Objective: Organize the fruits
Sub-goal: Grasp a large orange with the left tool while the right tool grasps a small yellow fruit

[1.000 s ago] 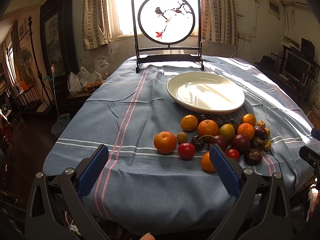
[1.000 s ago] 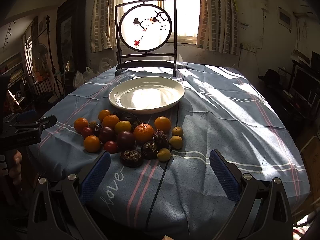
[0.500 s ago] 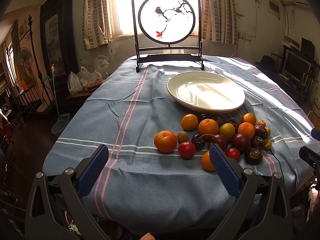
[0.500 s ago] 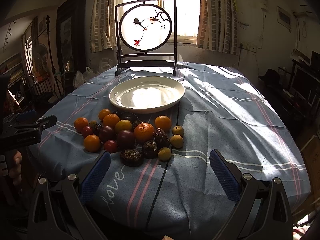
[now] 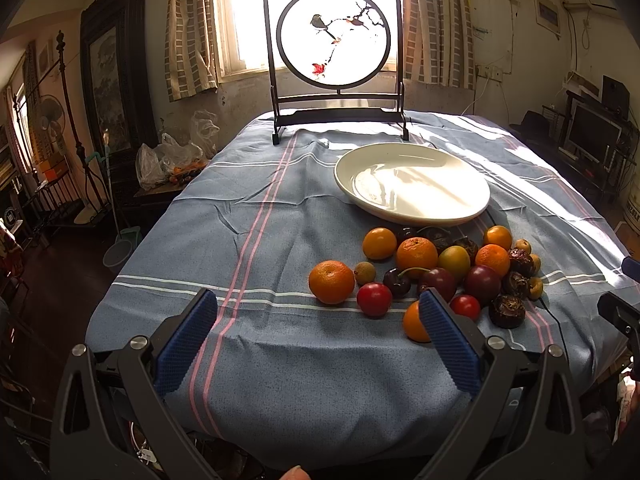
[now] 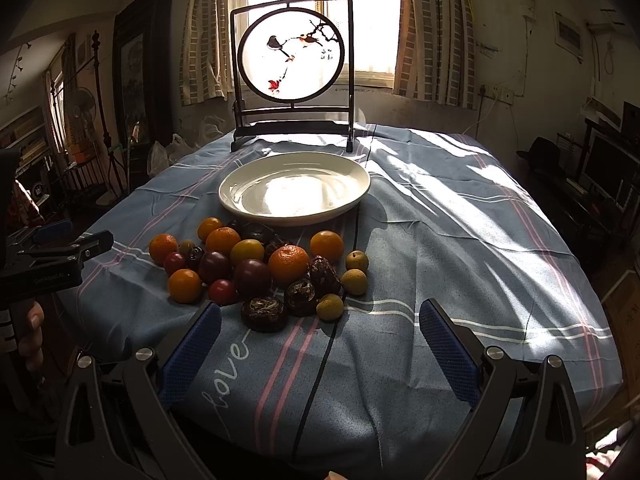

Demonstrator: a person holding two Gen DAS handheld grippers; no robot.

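A heap of fruit lies on the blue cloth: oranges (image 5: 331, 282), red plums (image 5: 374, 299), dark wrinkled fruits (image 5: 507, 311) and small yellow ones (image 6: 353, 281). It also shows in the right wrist view (image 6: 288, 264). An empty white plate (image 5: 412, 183) (image 6: 294, 190) stands just behind the heap. My left gripper (image 5: 318, 338) is open and empty, low at the table's near edge, left of the heap. My right gripper (image 6: 320, 346) is open and empty, in front of the heap.
A round bird-painting screen in a dark frame (image 5: 335, 40) (image 6: 291, 50) stands at the back of the table (image 5: 256, 208). The left gripper's body shows at the left edge of the right wrist view (image 6: 52, 256). Furniture surrounds the table.
Both views have crept slightly forward and down toward the table. The fruits and plate have not moved.
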